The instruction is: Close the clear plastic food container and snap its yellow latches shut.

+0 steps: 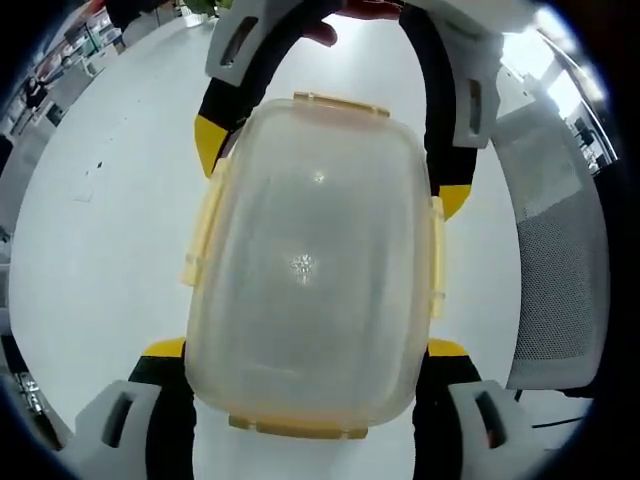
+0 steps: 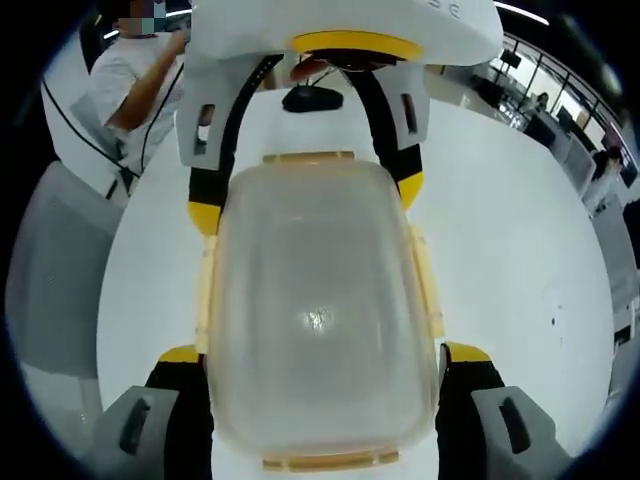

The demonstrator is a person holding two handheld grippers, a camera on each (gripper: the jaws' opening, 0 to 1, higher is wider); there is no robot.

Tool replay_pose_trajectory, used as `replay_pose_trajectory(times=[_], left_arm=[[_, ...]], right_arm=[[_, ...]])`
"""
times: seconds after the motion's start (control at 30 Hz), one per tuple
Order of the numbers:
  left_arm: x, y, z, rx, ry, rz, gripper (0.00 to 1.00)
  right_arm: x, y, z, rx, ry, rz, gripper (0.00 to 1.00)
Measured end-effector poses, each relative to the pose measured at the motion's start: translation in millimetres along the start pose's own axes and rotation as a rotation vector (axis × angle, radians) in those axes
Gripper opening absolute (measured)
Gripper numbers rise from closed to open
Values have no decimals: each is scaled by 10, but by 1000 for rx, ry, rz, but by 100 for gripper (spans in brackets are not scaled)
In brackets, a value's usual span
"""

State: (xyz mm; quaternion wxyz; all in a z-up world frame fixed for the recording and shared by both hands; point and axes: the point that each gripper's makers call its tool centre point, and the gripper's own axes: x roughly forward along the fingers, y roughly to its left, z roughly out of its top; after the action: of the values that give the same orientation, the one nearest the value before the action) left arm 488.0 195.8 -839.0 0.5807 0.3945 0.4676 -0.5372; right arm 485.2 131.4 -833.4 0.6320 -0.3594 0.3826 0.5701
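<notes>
The clear plastic container [image 1: 305,270] sits on a white table with its lid on, and pale yellow latches [image 1: 200,230] line its four sides. My left gripper [image 1: 306,350] straddles its near end, with the yellow fingertips [image 1: 165,348] against both long sides. My right gripper [image 1: 330,170] reaches in from the far end and clasps the other end the same way. In the right gripper view the container [image 2: 320,310] lies between my right gripper's [image 2: 322,353] jaws, with the left gripper [image 2: 308,200] opposite. The side latches [image 2: 205,300] stand slightly flared out.
The white table [image 1: 110,230] spreads wide around the container. A grey mesh chair [image 1: 560,280] stands at its edge, seen also as the chair [image 2: 60,280] in the right gripper view. A person in a white shirt [image 2: 130,90] stands past the table.
</notes>
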Motion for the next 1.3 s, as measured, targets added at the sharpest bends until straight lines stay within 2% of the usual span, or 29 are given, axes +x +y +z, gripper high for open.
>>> replay_pose_trajectory(times=[0.4,0.43,0.5,0.53,0.67,1.3], left_arm=[[-5,-4,-4,1,9,-2,92],[-5,-3,-3,-2,8,-3,92],[-6,3,-1,-12,6,-2,92],[-5,4,1,-9,7,-2,92],[-4,10,-2,-9,11,-2,92],[6,25,1,-12,20,5,93]], right_arm=[[0,4,-4,1,14,-3,95],[15,-5,-22,-23,28,-22,96],[24,-27,-111,-128,94,-52,97],[44,-2,-54,-52,61,-38,97],[22,-13,-37,-50,28,-27,97],[14,-28,-44,-53,28,-18,97]])
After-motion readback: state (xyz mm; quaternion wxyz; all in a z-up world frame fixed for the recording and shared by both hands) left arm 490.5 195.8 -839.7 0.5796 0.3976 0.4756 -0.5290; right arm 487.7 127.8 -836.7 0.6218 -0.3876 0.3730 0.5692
